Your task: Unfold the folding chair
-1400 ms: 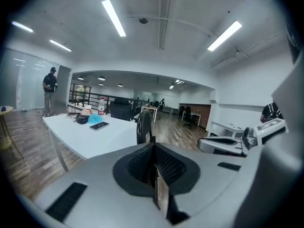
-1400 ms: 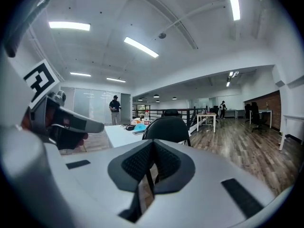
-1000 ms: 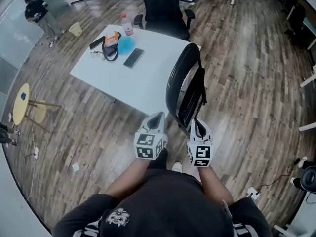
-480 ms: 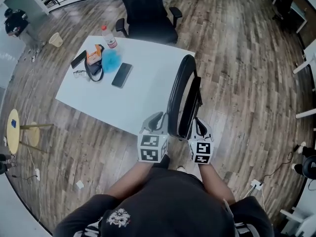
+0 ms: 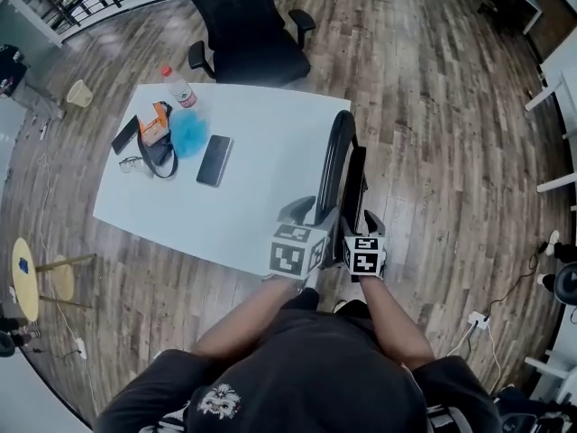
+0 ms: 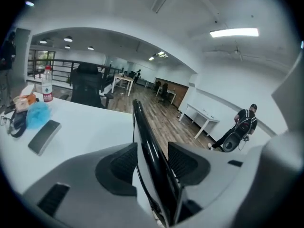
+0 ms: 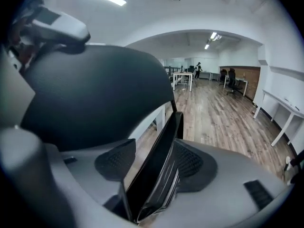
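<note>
One left gripper (image 5: pixel 314 216), one right gripper (image 5: pixel 361 228), jaws just opened astride one chair (image 6: pixel 145 137)

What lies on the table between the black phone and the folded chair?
Nothing. The head view shows bare white table from the phone to the folding chair.

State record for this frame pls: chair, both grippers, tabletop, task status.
chair: black folding chair, folded flat, standing upright beside white table
left gripper: jaws have just been opening; apart, straddling glossy black backrest frame
right gripper: jaws have just been opening; apart, black seat panel between them
tabletop: black phone, clear water bottle
task status: chair not yet unfolded
</note>
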A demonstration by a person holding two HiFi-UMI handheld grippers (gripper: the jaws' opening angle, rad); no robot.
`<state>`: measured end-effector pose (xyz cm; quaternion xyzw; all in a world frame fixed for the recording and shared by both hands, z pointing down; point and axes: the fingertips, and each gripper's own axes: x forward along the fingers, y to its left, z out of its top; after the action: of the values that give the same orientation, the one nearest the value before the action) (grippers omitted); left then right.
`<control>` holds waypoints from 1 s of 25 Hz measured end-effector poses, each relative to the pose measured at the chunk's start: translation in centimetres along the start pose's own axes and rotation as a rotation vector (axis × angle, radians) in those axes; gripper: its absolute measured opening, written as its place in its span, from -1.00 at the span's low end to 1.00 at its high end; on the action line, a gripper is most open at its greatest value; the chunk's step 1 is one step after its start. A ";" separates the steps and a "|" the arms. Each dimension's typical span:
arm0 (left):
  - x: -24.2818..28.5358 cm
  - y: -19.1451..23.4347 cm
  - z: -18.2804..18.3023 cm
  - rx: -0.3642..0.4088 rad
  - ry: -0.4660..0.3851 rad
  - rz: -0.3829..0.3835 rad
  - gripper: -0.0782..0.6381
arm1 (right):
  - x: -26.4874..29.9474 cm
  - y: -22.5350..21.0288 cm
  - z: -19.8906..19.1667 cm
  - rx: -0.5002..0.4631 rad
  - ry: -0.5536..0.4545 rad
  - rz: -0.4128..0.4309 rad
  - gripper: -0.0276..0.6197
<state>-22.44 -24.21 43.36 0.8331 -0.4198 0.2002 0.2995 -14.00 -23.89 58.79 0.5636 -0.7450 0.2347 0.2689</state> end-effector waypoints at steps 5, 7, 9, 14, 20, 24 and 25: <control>2.2 0.1 -0.1 -0.046 0.089 -0.063 -0.25 | 4.9 -0.2 -3.2 0.026 0.189 -0.016 -0.06; 2.9 0.1 -0.7 -0.057 0.128 -0.073 -0.25 | 6.3 -0.2 -4.2 0.044 0.243 -0.027 -0.02; 3.7 -0.1 -1.6 -0.053 0.168 -0.074 -0.25 | 7.4 -0.4 -5.1 0.050 0.282 -0.040 0.00; 4.9 -0.4 -2.5 -0.037 0.188 -0.060 -0.26 | 8.9 -0.7 -6.8 0.088 0.351 -0.031 0.00; 5.2 -0.6 -2.3 -0.015 0.195 -0.069 -0.26 | 9.1 -1.5 -6.9 0.145 0.327 -0.038 0.00; 5.4 -0.9 -2.3 0.023 0.212 -0.072 -0.25 | 8.1 -2.8 -6.3 0.146 0.300 -0.031 0.00; 5.4 -0.9 -2.3 0.023 0.214 -0.071 -0.25 | 7.8 -3.2 -6.5 0.146 0.294 -0.028 0.00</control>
<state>-18.84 -25.35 47.91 0.8245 -0.3535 0.2822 0.3400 -11.74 -26.01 68.95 0.5514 -0.6708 0.3642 0.3366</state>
